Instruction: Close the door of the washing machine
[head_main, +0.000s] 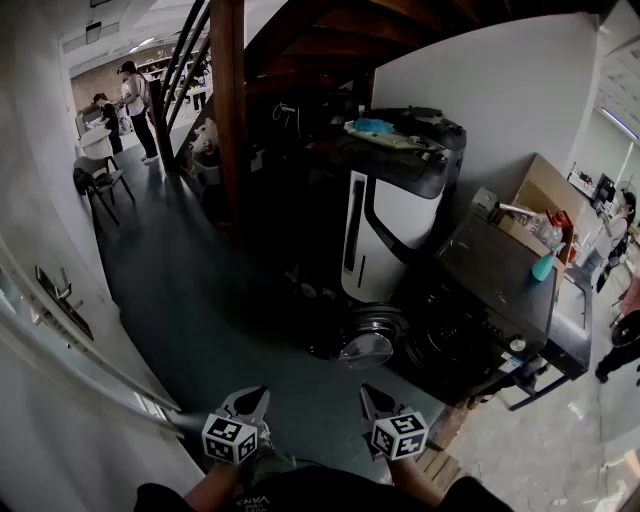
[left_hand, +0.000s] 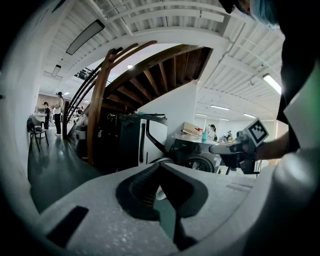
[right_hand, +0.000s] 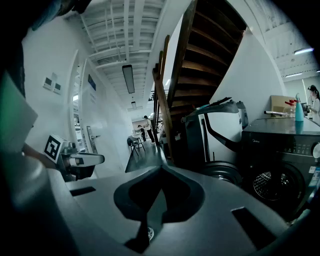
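Observation:
The dark washing machine stands at the right of the head view. Its round door hangs swung open toward the floor on the left, beside the drum opening. Both grippers hover low, a good way short of the door: my left gripper and my right gripper are shut and hold nothing. In the right gripper view the machine and its door lie ahead to the right of the shut jaws of the right gripper. The left gripper faces the machine too.
A tall white and black appliance stands just left of the machine under a wooden staircase with a post. A cardboard box and a teal bottle sit on the machine's top. A white door is at my left; a chair and people stand far down the corridor.

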